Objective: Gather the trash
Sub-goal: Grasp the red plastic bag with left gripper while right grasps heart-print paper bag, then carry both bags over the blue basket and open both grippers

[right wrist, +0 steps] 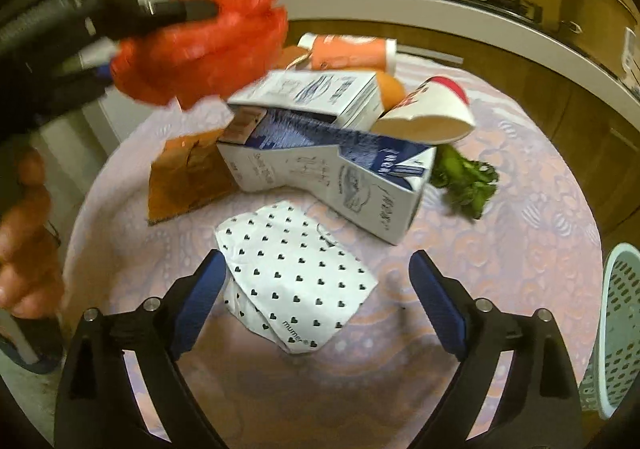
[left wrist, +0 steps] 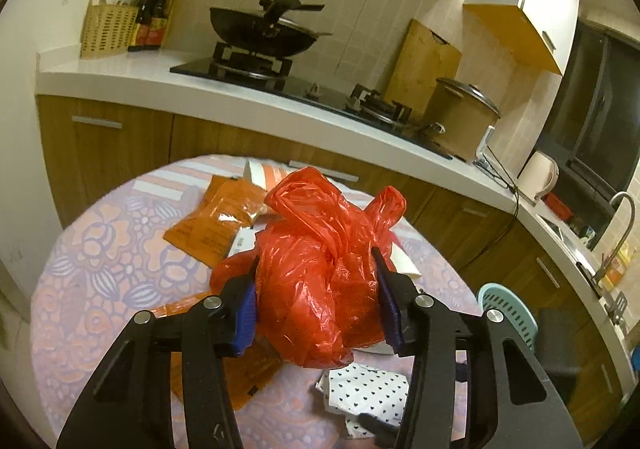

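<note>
Left wrist view: a crumpled red plastic bag [left wrist: 320,269] is being clamped between the blue pads of the left gripper [left wrist: 318,303], lifted above the round table [left wrist: 100,249]. A heart-patterned packet [right wrist: 292,277] is lying between the right gripper [right wrist: 316,305]'s wide-spread, empty fingers.

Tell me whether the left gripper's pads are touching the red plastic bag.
Touching. In the left wrist view, the left gripper has both blue pads pressed against the sides of the crumpled red plastic bag, which bulges between them with no gap showing.
</note>
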Motion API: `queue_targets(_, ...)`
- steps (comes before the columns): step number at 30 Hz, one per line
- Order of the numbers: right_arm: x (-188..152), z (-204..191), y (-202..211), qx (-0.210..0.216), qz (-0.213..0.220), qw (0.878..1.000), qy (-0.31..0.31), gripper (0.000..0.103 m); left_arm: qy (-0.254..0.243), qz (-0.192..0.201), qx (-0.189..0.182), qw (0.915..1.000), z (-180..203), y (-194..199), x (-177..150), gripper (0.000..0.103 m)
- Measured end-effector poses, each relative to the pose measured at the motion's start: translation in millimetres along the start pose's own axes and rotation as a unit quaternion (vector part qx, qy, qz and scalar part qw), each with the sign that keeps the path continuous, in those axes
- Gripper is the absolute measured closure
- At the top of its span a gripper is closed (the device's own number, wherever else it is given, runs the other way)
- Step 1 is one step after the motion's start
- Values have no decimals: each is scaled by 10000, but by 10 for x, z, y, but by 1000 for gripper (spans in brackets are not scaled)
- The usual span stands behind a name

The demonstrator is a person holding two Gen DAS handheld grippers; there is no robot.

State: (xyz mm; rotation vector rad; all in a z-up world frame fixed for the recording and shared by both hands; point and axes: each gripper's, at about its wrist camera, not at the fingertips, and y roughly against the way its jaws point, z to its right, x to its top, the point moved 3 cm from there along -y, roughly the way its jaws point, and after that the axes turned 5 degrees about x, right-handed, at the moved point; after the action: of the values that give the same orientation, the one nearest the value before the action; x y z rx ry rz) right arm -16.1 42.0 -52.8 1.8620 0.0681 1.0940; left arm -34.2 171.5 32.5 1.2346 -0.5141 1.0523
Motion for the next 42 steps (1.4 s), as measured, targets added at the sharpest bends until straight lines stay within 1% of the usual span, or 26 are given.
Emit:
queue_targets(2, 3, -50, -76, -61, -143, 9998, 114, 14, 11, 43, -24, 10000, 2, 49, 11, 56)
queue_targets(3, 3, -74, -133, -213, -238, 9993, 186, 14, 5, 57, -32, 10000, 2, 71, 13, 56)
queue_targets(4, 4, -93, -161, -241, -276, 9991, 228, 15, -6, 63, -33, 10000, 10, 87, 18, 56)
queue_targets(5, 3, -110, -188, -273, -315, 9987, 276, 24, -18, 69, -35, 10000, 19, 107, 17, 56)
queue_targets(6, 2, -117, -196, -309, -321, 9986, 285, 30, -24, 72, -40, 10000, 22, 124, 12, 56)
queue_targets(7, -6, -115, -206, -314, -350, 9985, 278, 39, -29, 72, -45, 10000, 35, 143, 5, 56)
queue_targets(8, -11, -110, -205, -339, -339, 9985, 269, 42, -40, 69, -56, 10000, 37, 152, -4, 56)
queue_targets(10, -23, -92, -143, -329, -236, 9989, 244, 58, -82, 64, -60, 9999, 67, 179, -36, 56)
queue_targets(11, -25, -86, -108, -311, -186, 9991, 237, 61, -97, 59, -61, 9999, 71, 188, -43, 56)
queue_targets(14, -49, -69, 25, -290, -41, 9993, 226, 64, -111, 57, -86, 9999, 103, 229, -70, 56)
queue_targets(18, -101, 3, 292, -483, 239, 9984, 189, 65, -123, 78, -192, 9997, 194, 277, -68, 56)
queue_targets(22, -137, 260, 632, -720, 504, 9961, -65, 66, -260, 88, -337, 9991, 408, 273, -82, 56)
queue_targets(25, -155, 494, 893, -995, 704, 9922, -246, 65, -387, 22, -513, 9979, 654, 207, -109, 56)
queue_targets(28, -167, 758, 1108, -1254, 864, 9874, -419, 65, -551, -169, -747, 9955, 1004, 43, -153, 56)
queue_targets(31, -221, 1095, 1354, -1564, 1017, 9802, -662, 65, -786, -280, -904, 9924, 1337, -102, -202, 56)
queue_targets(34, -287, 1363, 1514, -1791, 1082, 9746, -805, 65, -960, -379, -1030, 9893, 1598, -228, -246, 56)
queue_targets(38, -408, 1789, 1752, -2112, 1122, 9654, -1038, 65, -1139, -585, -1290, 9834, 2020, -442, -312, 56)
queue_targets(42, -578, 2139, 1881, -2272, 1115, 9577, -1369, 65, -1348, -716, -1491, 9770, 2356, -591, -415, 55)
